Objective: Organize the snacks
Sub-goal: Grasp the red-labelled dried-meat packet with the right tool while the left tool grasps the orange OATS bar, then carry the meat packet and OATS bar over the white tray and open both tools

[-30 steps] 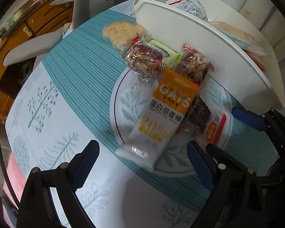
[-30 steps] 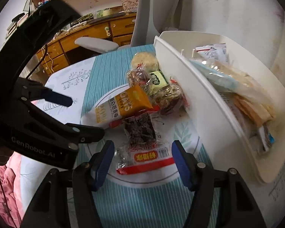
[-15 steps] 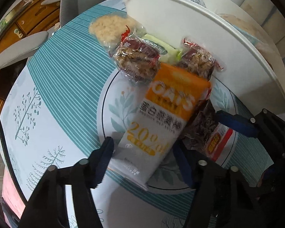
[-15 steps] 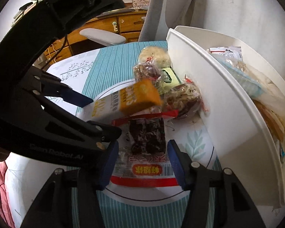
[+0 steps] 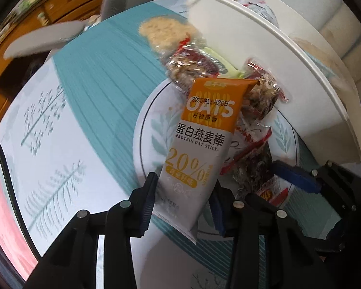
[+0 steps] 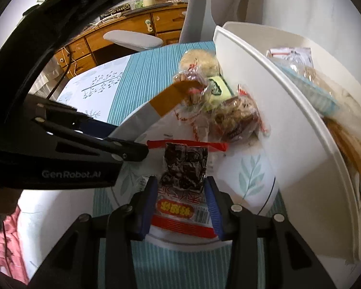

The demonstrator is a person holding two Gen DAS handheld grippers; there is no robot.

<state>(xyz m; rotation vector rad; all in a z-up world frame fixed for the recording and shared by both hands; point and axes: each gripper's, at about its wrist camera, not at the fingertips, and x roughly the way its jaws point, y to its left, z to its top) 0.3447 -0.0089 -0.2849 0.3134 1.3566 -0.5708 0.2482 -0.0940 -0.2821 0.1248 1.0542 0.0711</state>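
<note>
Both grippers just closed: your left gripper point(image 5: 184, 202) pinches oat stick point(image 5: 204, 142), right gripper point(image 6: 180, 202) pinches seaweed pack point(image 6: 183, 185). Edge grips shallow; fast lift toward white bin point(image 6: 264, 101) risks slipping.

The left gripper point(image 5: 181, 204) has just been closing its jaws on the lower end of the orange-and-white protein oat stick point(image 5: 203, 142). Just right of its fingers, the right gripper point(image 5: 298, 177) grips a dark snack packet point(image 5: 254, 173).

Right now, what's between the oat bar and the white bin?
In the left wrist view, a clear-wrapped nut snack lies between the oat bar and the white bin, touching the bin's wall.
</note>
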